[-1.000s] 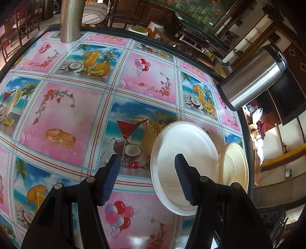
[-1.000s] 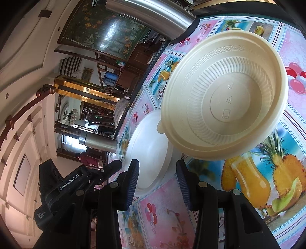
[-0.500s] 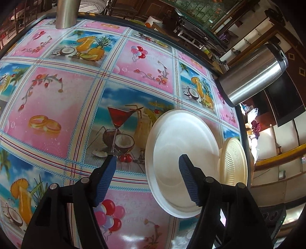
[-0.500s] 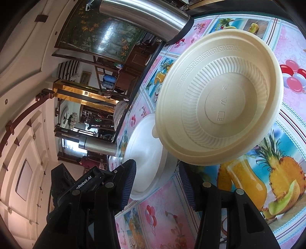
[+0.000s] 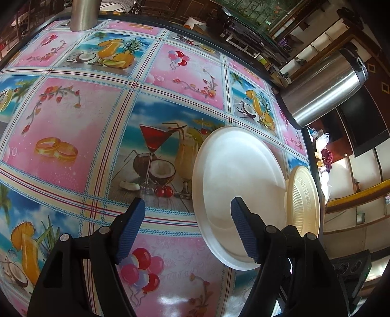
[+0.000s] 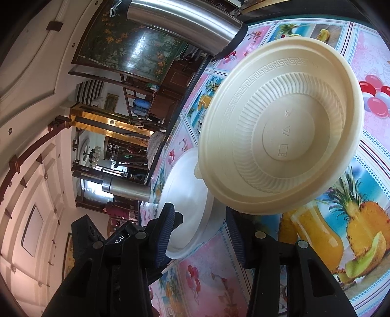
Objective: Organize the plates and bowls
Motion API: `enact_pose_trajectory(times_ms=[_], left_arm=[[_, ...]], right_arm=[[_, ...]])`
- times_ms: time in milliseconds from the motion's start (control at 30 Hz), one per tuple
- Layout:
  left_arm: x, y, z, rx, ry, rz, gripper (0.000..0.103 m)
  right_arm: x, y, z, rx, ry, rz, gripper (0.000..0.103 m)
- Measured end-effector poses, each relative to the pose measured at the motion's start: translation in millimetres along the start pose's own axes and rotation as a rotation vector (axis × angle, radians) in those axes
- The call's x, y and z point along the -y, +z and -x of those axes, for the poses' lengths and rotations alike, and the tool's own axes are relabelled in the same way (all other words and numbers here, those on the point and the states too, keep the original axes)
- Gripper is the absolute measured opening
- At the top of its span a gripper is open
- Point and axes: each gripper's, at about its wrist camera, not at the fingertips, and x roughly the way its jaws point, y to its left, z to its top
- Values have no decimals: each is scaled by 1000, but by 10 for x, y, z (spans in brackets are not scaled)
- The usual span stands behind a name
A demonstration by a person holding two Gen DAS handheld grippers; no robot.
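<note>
A white plate lies on the patterned tablecloth; a cream ribbed bowl sits at its right edge, partly over the rim. My left gripper is open, its right finger over the plate's near part, its left finger over the cloth. In the right wrist view the cream bowl fills the upper right and overlaps the white plate. My right gripper is open and empty, just short of the bowl's near rim and the plate's edge. The left gripper's black body shows at lower left.
A steel thermos jug stands at the table's far right edge, also visible in the right wrist view. A steel cylinder stands at the far left edge. The table edge runs close behind the bowl.
My left gripper has moved slightly closer to the plate. My right gripper has opened a little wider and moved closer to the bowl. Plate and bowl have not moved.
</note>
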Motion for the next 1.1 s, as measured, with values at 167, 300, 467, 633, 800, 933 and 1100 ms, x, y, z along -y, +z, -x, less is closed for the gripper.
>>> enact_pose_trajectory(times_ms=[167,300,467,633,800,933,1100], left_arm=[[-9,-36,98,50,-32,21,72],[5,-42,189,86,-43,25,72],[44,1,261,105,-32,17,60],[79,8,179,81,-2,-6,27],[92,-47,151,65,1,-23,10],[73,-109,237,78,14,-32,10],[-59,-231,336,66,26,-3,10]], right_arm=[[-32,-7,-43,-13,-23,24,21],[-11,-2,-55,-19,-23,16,18],[-14,-3,-54,-16,-32,20,18],[-21,-5,-46,-14,-38,23,15],[-18,-5,-54,-15,-42,18,13],[-9,3,-58,-16,-41,11,11],[-11,-27,-77,-36,-39,5,9]])
